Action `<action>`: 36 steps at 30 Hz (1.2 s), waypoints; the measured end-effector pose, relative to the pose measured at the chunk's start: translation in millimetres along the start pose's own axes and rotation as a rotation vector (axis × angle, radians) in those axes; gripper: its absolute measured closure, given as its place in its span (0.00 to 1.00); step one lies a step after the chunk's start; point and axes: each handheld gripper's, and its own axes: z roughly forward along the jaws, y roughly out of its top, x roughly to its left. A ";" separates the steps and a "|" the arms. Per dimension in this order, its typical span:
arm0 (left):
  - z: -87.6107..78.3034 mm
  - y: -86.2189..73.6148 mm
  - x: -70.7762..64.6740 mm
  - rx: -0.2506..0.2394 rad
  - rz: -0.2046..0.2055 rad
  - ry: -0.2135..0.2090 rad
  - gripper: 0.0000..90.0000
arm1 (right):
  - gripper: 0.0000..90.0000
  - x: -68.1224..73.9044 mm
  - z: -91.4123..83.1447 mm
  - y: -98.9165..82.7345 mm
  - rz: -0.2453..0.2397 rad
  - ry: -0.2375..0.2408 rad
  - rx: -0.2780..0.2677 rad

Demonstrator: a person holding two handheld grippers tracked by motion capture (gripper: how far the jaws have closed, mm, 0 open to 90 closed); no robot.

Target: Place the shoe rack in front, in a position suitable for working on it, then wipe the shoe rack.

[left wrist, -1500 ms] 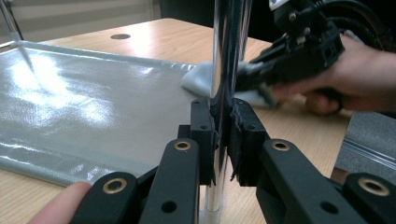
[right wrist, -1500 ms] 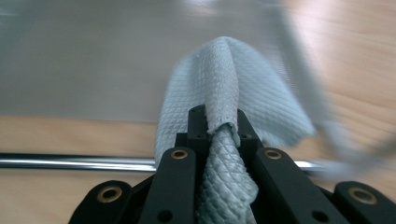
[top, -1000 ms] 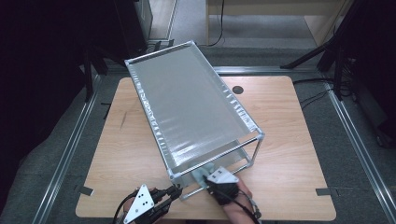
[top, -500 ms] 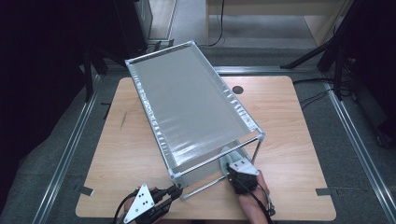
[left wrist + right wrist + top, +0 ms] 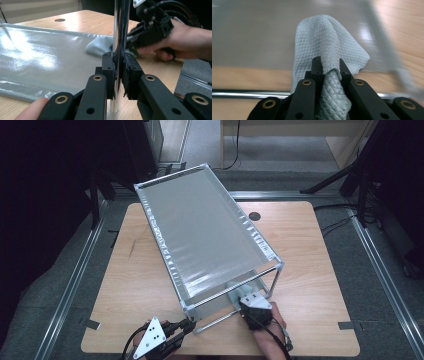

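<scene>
Overhead view; two close finger-level views

- The left gripper [image 5: 187,324] was black, topped by a grey three-cornered plate [image 5: 151,338] marked with small dark dots; black cables looped from its rear
- In the left gripper view its two black jaws rose on broad angular links; brass-ringed pivots and small round holes dotted them; the pads were ribbed
- The right gripper [image 5: 239,301] had a black body under a grey plate [image 5: 255,302]; a dark cable trailed back along the forearm
- The person's hands and forearms were bare; no sleeve showed
</scene>
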 end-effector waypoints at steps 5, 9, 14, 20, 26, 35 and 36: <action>0.8 0.5 -0.2 0.003 -0.001 -0.005 0.91 | 0.87 -31.3 -4.8 -3.8 0.087 -0.126 -0.002; 2.2 0.9 -2.0 0.004 0.002 -0.003 0.91 | 0.89 -30.1 -5.3 -6.1 0.078 -0.137 -0.010; 2.1 0.8 -1.9 0.004 0.000 -0.004 0.91 | 0.91 -13.6 -3.2 -2.5 0.053 -0.023 -0.003; 2.0 0.7 -2.1 0.003 0.000 -0.002 0.91 | 0.81 40.1 1.8 3.2 -0.031 0.254 -0.015; 1.8 1.0 -1.9 0.006 -0.007 -0.004 0.91 | 0.89 48.8 7.3 7.4 -0.058 0.314 -0.007; 1.7 1.1 -2.1 0.007 -0.006 -0.003 0.91 | 0.92 -23.8 2.2 2.0 0.054 -0.058 0.007; 1.8 1.1 -2.3 0.007 -0.006 -0.001 0.91 | 0.92 -28.7 0.0 1.5 0.058 -0.092 0.005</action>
